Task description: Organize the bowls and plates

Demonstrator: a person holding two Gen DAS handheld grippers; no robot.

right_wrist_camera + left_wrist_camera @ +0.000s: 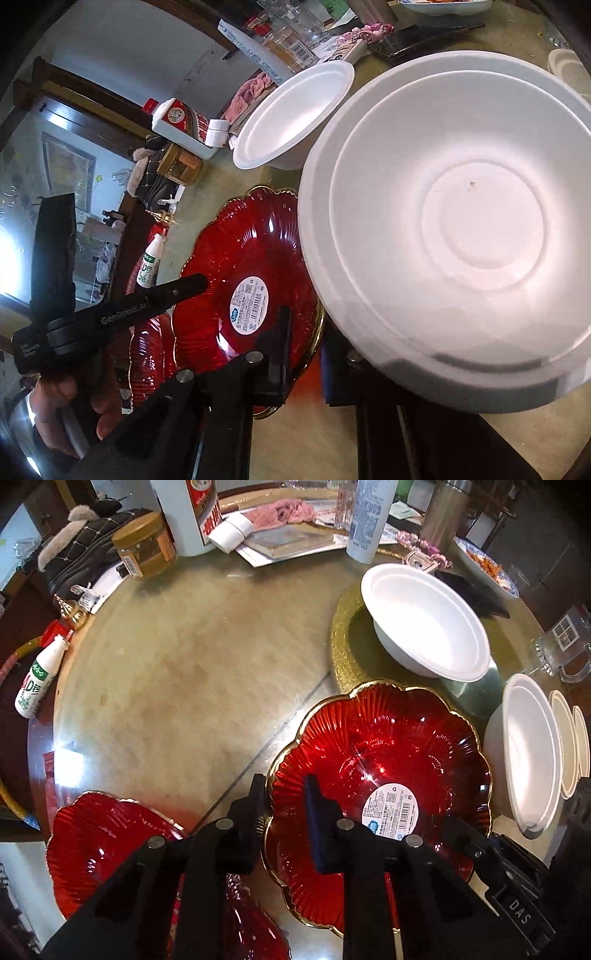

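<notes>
Left gripper pinching red plate rim for lifting | right gripper clamping foam bowl rim, tilted for stacking | I judge both secure.

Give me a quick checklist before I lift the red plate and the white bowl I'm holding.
1. Left gripper closed on the labelled red plate at its gilt rim: ok.
2. Right gripper closed on the white foam bowl: ok, contact partly hidden.
3. Held bowl empty: ok.
4. Second red plate apart from the held plate: cannot tell, the gripper covers the gap.
5. Other foam bowl on the gold mat, empty, free for stacking: ok.
</notes>
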